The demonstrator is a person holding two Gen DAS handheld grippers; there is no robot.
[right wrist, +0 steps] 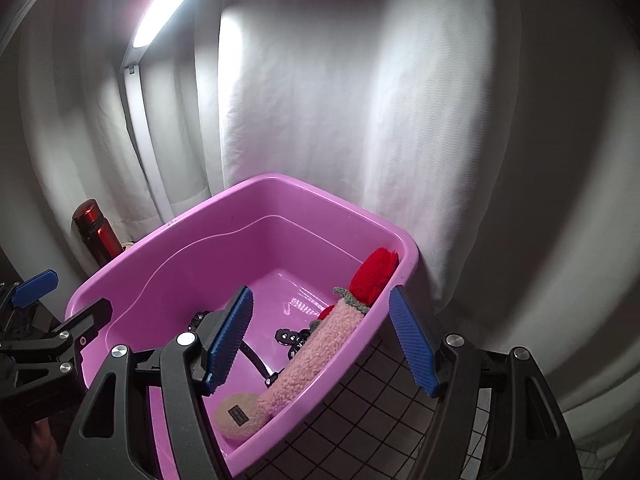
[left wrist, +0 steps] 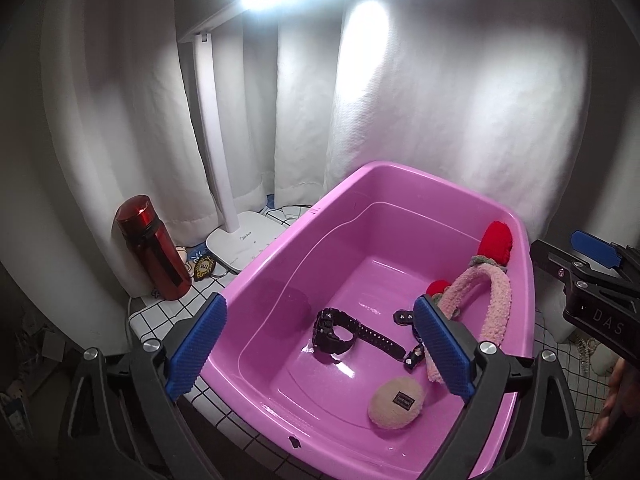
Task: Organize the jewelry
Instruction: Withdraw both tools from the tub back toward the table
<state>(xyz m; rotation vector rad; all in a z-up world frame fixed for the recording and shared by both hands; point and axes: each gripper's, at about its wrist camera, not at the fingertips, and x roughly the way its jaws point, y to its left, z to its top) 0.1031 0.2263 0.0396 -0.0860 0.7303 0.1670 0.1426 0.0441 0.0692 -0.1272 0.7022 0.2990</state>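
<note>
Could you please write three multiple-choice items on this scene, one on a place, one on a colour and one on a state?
1. Where does the black watch lie?
A. On the floor of the pink tub
B. On the checked cloth beside the tub
C. On the lamp's base

2. What colour is the bottle in the corner by the desk lamp?
A. Blue
B. Red
C. White

3. How does the left gripper stand?
A. Shut on the watch
B. Shut on the fluffy pink headband
C. Open, holding nothing

Answers:
1. A, the watch rests on the tub's bottom, near the fluffy pink headband.
2. B, its body and cap are glossy red.
3. C, its blue pads stand wide apart above the tub with nothing pressed between them.
</note>
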